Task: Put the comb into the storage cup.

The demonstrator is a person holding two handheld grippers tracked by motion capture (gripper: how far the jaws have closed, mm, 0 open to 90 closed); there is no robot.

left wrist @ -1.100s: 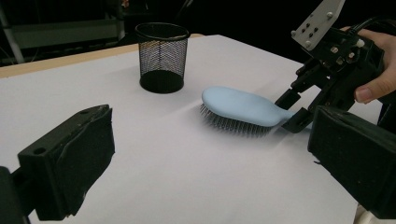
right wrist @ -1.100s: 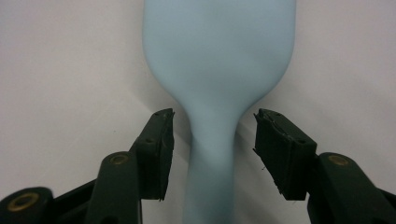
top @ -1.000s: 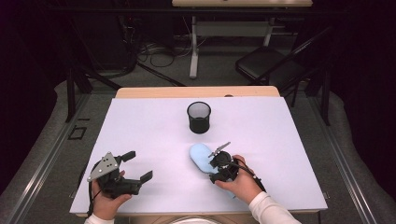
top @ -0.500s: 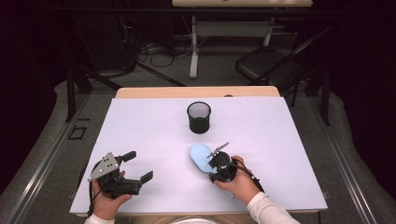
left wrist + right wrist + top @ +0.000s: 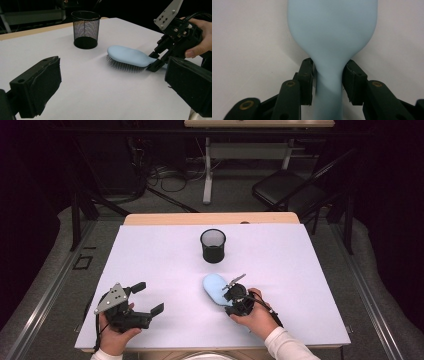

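Evidently light and rigid, the pale blue hairbrush (image 5: 215,287), bristles down on the white surface (image 5: 310,285) at lower centre of the high view, below the black mesh cup (image 5: 213,245); smooth plastic, so likely slippery. Best taken at the narrow neck where handle meets head, exactly where the right gripper (image 5: 328,75) has its jaws just closing, pads against both sides. At lower left, the left gripper (image 5: 148,298), jaws wide, holding nothing.
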